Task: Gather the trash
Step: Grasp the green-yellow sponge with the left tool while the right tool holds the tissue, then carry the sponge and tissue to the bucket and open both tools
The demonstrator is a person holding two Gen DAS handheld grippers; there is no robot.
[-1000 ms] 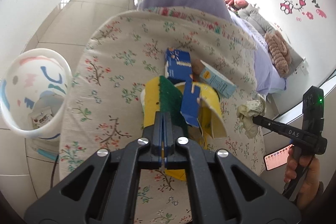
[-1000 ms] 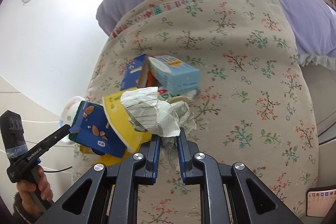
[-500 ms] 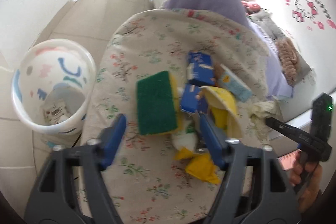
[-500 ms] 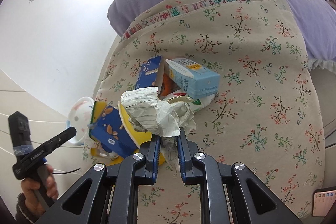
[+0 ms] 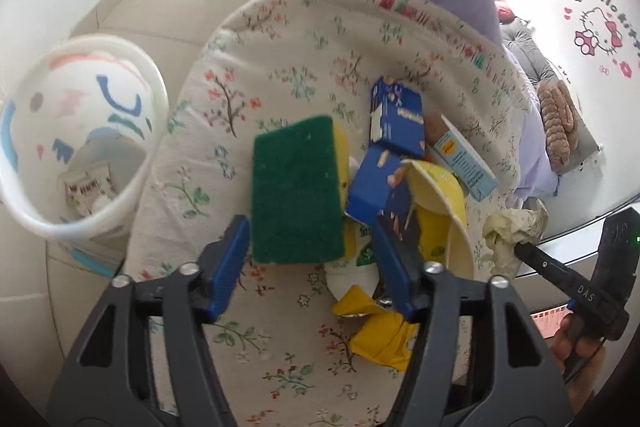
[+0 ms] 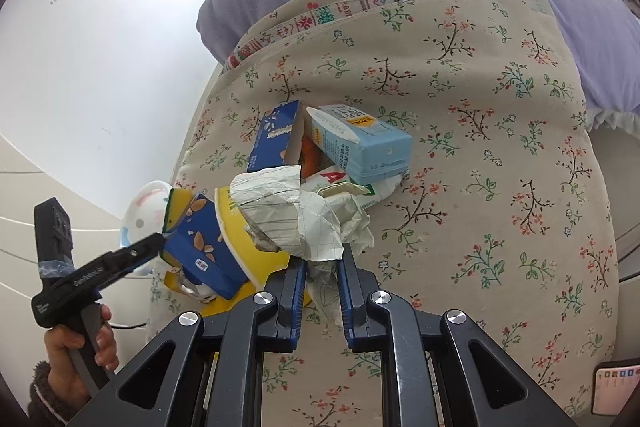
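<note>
Now left gripper (image 5: 310, 259) spread, jaws just been closing, pads flank green scouring sponge (image 5: 296, 191) lying on floral cloth (image 5: 280, 347), not yet pressing. Best: lower further, centre sponge between pads, keep right pad clear of blue snack box (image 5: 378, 189) and yellow paper cup (image 5: 440, 203). Right gripper (image 6: 322, 291) clenched on crumpled paper wad (image 6: 296, 211), above pile. White trash bin (image 5: 148, 75) on floor at left, wrapper inside.
</note>
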